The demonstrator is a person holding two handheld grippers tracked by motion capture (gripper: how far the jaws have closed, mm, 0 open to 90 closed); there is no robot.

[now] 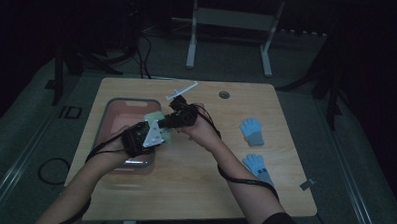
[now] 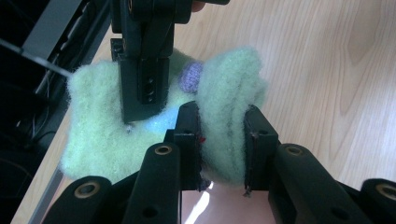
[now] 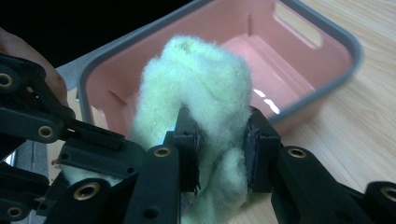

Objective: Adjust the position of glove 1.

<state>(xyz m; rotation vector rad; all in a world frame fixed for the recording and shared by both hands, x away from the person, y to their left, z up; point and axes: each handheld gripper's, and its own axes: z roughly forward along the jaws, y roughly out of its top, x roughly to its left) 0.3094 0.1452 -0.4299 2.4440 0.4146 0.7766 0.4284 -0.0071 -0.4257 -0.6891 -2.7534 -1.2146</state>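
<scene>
While clamped on one fuzzy pale-green glove [image 2: 219, 116] from both ends, left gripper [image 2: 222, 140] and right gripper [image 3: 219, 149] over smooth pink basket [image 3: 299, 70], at table's [image 1: 194, 182] nine o'clock. Two blue knit gloves [image 1: 252, 131] flat at three o'clock.

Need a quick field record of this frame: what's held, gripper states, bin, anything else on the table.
held item: fuzzy green glove, small purple patch on it
left gripper: shut on the glove
right gripper: shut on the same glove
glove position: at the near right rim of the pink bin
bin contents: none visible
other items: two blue gloves at table's right side
table: light wood
</scene>
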